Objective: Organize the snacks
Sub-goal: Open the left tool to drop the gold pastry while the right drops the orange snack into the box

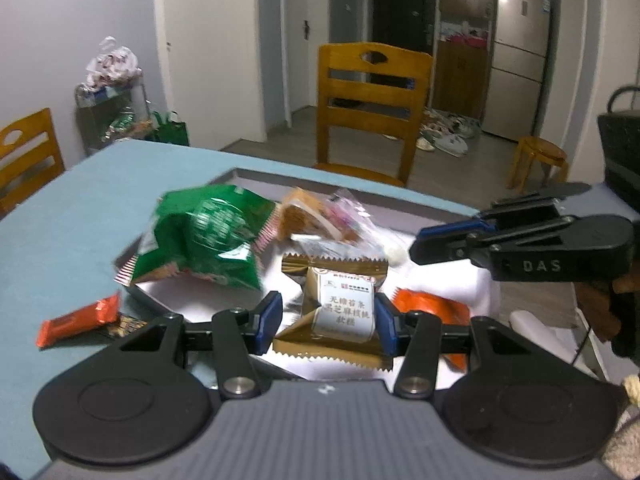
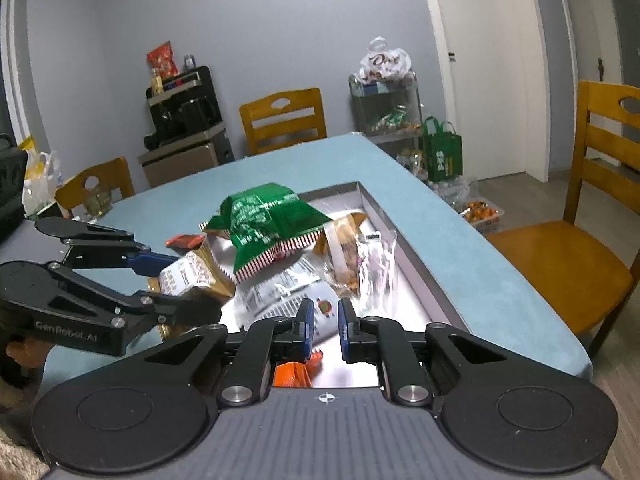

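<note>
Squarely between left jaws: gold snack packet (image 1: 338,312), seemingly pinched.

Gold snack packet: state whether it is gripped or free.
Gripped: the left gripper's blue fingers press both sides of the gold snack packet.

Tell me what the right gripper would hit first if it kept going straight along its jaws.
Probably the silver-and-white snack packet lying in the tray, straight ahead of the right gripper. Its narrow-set jaws hold nothing. The clear-wrapped pastry lies just beyond; depth is uncertain.
</note>
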### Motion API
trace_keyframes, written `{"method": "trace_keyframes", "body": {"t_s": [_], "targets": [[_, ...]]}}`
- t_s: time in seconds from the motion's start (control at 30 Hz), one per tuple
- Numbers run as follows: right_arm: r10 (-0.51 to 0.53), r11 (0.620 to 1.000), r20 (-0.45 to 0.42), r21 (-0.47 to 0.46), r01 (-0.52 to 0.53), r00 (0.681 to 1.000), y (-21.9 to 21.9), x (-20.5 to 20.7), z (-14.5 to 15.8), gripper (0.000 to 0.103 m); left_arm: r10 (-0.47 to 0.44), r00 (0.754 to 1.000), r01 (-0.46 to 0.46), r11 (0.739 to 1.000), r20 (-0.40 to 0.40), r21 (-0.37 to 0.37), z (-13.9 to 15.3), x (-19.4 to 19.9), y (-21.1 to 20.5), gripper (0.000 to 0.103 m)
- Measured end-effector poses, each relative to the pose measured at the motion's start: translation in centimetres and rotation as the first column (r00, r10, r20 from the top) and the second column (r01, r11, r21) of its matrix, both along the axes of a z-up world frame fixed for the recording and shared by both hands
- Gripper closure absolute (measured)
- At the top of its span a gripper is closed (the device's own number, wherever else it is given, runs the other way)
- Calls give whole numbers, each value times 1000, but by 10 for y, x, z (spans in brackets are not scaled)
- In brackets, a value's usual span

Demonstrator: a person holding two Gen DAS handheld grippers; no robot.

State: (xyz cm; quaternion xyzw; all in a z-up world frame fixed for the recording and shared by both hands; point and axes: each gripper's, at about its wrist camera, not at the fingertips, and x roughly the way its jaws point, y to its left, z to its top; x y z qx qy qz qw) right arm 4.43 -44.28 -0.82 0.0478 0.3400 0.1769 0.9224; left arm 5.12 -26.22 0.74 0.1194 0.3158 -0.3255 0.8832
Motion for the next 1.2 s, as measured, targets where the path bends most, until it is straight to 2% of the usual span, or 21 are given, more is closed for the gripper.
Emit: {"method": "trace_keyframes", "body": {"t_s": [0.07,0.1,0.13,0.2,0.4,0.47,0.5,0.63,0.77,1.0,1.2], "targets": [[40,999,-21,-10,-40,999,1,-2,0,82,-1,1000,1,1000,0,13,-2,-2,-1,56],[70,997,-31,-15,-71,997,4,-4,0,72,3,1000,-3,1000,-1,17,-4,-1,-1,56],[101,995,-40,-23,-102,994,7,-5,1,55,8,1000,-8,1000,-3,16,-4,-1,0,56],[157,986,-48,-54,-159,986,15,-10,3,38,19,1000,-19,1000,-6,11,-3,0,3,56],[212,952,-132,-194,-235,968,43,-9,-6,41,19,1000,-19,1000,0,5,-2,-3,4,56],[202,947,-160,-219,-234,966,49,-6,-11,53,18,1000,-18,1000,-1,5,-1,-4,5,56],[193,948,-165,-221,-228,967,49,-5,-14,64,18,1000,-18,1000,-2,3,-1,-5,5,56],[167,956,-144,-216,-196,975,44,-3,-11,65,6,1000,-6,1000,-13,-3,-3,-4,5,56],[114,968,-100,-214,-133,988,30,-1,-3,65,-44,999,44,999,-24,-6,-6,-6,-5,56],[32,947,-61,-318,-50,998,17,9,-6,65,-152,985,153,988,-79,2,-20,0,-38,56],[21,943,-73,-331,-44,997,14,14,-13,65,-214,971,214,977,-105,-7,-28,4,-54,56]]}}
